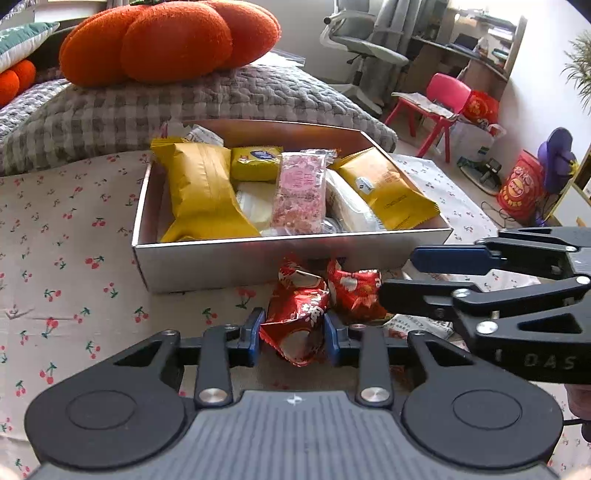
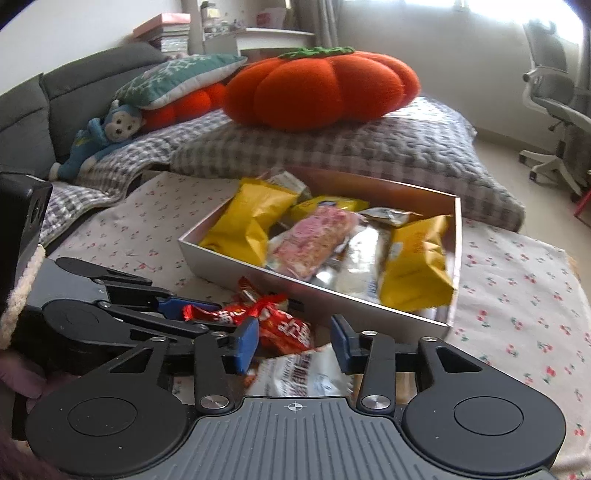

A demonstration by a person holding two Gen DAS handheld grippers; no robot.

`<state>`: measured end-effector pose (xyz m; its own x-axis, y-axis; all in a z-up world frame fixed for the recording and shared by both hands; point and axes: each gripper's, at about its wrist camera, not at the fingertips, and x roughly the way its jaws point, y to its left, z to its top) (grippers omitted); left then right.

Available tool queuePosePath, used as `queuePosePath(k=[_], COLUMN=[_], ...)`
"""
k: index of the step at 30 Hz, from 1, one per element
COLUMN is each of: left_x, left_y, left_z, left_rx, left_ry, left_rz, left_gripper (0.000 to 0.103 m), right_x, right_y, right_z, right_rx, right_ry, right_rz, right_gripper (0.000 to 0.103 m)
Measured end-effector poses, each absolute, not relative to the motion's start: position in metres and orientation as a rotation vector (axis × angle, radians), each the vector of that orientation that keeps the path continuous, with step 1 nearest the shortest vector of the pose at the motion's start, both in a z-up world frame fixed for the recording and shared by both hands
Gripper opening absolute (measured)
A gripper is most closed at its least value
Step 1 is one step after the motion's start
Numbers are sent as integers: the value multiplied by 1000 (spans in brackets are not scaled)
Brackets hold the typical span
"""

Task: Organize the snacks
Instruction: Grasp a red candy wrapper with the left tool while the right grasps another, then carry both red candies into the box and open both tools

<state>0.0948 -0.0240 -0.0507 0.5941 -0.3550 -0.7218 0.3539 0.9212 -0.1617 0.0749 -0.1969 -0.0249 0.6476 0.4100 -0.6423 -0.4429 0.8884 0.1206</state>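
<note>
Both claws on red packs at box front
L gripper (image 1: 293,334) pinches a red pack (image 1: 295,325); R gripper (image 2: 293,343) part-spread round 2nd pack (image 2: 284,328), pads not pressing. Close R fully, then lift both over box (image 1: 288,254) wall w/o snagging.

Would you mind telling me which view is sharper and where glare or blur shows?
Left wrist view: crisp, box front rim catching glare. Right wrist view: softer, white packet between the right claw fingers smeared, window blown out.
</note>
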Motion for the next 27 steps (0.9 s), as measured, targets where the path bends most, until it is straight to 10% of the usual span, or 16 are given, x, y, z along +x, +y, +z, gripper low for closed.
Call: queuePosePath(k=[15,27], left_x=[81,80], left_y=[5,10], left_z=[-47,-44], left_rx=[12,-15], left_ry=[883,909], left_rz=[-380,-354], left_gripper=[31,30], right_x=[90,89], right_y=[-175,-168], right_z=[-43,-45], right_rx=[-100,-134], right_ry=[800,778], right_rz=[531,525], right_gripper=[54,39])
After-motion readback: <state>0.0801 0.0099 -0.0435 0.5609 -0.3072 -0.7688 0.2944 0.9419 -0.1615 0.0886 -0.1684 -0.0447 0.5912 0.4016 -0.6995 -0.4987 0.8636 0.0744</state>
